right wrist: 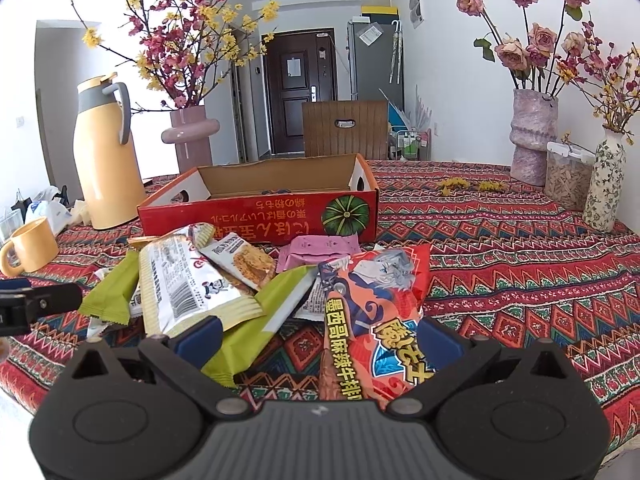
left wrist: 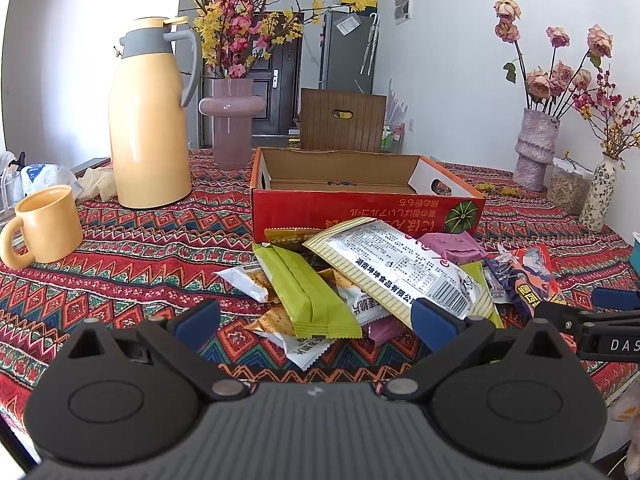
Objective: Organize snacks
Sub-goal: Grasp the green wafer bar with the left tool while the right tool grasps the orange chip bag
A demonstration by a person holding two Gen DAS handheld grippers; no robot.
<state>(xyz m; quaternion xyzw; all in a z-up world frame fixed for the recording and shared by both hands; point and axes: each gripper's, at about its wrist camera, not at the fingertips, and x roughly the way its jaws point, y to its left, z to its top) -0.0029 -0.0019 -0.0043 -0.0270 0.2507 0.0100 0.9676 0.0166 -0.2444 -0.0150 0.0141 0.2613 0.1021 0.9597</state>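
My two wrist cameras sit low and close over the patterned red tablecloth (left wrist: 132,264), facing forward. Both share the heap of snack packets (right wrist: 224,284) and the open red cardboard box (left wrist: 360,208); my left camera looks from further left.

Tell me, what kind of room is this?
Probably a home dining area: a table under a patterned cloth with a thermos, mug and flower vases, plus a front door behind.
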